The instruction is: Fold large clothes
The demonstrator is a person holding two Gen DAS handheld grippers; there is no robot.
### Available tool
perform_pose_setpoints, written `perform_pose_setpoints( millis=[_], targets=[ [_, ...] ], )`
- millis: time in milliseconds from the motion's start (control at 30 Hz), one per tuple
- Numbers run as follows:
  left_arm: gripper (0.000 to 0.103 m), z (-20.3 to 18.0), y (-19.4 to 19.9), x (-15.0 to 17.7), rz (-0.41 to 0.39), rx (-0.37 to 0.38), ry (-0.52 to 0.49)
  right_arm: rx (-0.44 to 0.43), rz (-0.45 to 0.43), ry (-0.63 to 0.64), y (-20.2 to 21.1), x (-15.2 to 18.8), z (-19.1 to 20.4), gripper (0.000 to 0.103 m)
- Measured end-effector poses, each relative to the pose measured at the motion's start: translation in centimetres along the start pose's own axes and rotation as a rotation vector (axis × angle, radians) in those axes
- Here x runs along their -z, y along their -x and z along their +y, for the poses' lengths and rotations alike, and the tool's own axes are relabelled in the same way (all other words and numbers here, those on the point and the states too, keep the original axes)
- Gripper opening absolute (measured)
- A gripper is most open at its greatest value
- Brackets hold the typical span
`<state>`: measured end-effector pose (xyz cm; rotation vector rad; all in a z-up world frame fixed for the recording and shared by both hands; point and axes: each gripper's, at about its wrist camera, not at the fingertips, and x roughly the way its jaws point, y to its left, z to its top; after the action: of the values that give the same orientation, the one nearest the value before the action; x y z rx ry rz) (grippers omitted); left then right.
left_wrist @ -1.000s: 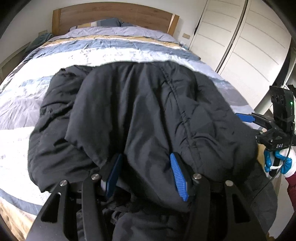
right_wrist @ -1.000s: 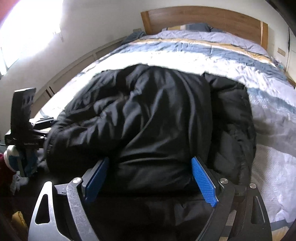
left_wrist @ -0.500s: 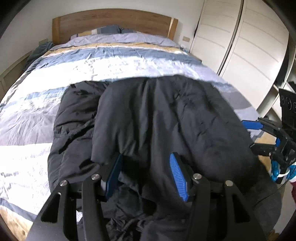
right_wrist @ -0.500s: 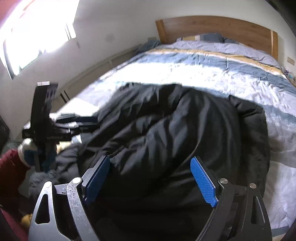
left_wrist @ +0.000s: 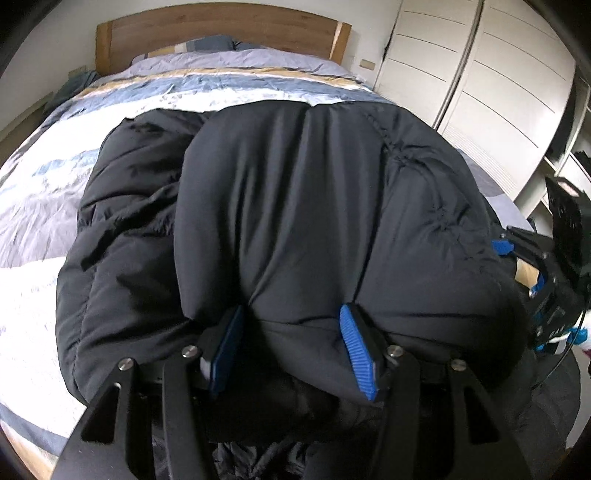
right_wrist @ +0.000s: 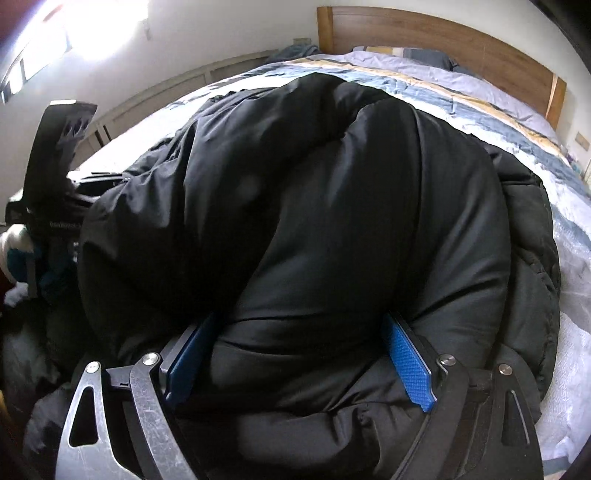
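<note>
- Blue-padded fingers (left_wrist: pixel 357 354) of the left gripper (left_wrist: pixel 291 350) have a thick roll of the black padded jacket (left_wrist: pixel 314 206) bulging between them; the jaws are opening, yet both pads press into the fabric.
- Wider apart, the fingers (right_wrist: pixel 406 358) of the right gripper (right_wrist: pixel 295 354) clamp another fat fold of the same jacket, the cloth swelling out past both pads.
- From the left wrist, a white wardrobe (left_wrist: pixel 480 85) with panelled doors stands beside the bed, on the side away from the window; the right wrist view does not show it.
- That left view also catches the right gripper's black frame at the jacket's edge nearest the wardrobe, with a blue-gloved hand (left_wrist: pixel 576 339) below it.
- From the right wrist, a bright window (right_wrist: pixel 55 33) and a low panelled wall (right_wrist: pixel 177 88) run along the other side of the bed, and the left gripper's black mount rises at the jacket's edge there; a person's hand under it is too blurred to describe.
- Jacket: doubled over into a bulky mound on the foot half of the bed, a flatter layer spread beneath it.
- Bed: a striped cover (left_wrist: pixel 184 88) in white, blue, grey and tan, creased, lies past the jacket toward the wooden headboard (left_wrist: pixel 221 33), with pillows (left_wrist: pixel 207 46) against it.
</note>
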<state>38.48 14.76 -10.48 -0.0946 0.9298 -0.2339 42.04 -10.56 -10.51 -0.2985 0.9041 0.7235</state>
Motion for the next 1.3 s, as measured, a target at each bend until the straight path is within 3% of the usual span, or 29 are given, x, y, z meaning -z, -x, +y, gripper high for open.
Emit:
perform_pose_setpoints(
  millis=[167, 500, 867, 1300],
  targets=[
    [0.053, -1.7, 2.6, -0.7, -0.011, -0.087, -0.005, 0.031, 0.042, -0.009, 0.9, -1.0, 0.5, 0.088],
    [0.053, -4.3, 10.5, 0.9, -0.110, -0.208, -0.005, 0.086, -0.014, -0.053, 8.5, 0.2, 1.6, 0.088],
    [0.056, -6.1, 16.6, 4.7, -0.186, -0.319, -0.008, 0.152, -0.082, -0.139, 17.3, 5.9, 2.0, 0.090],
    [0.060, -8.2, 20.9, 9.1, -0.231, -0.372, -0.031, 0.243, -0.126, -0.311, 24.7, 14.2, -0.7, 0.096]
  ],
)
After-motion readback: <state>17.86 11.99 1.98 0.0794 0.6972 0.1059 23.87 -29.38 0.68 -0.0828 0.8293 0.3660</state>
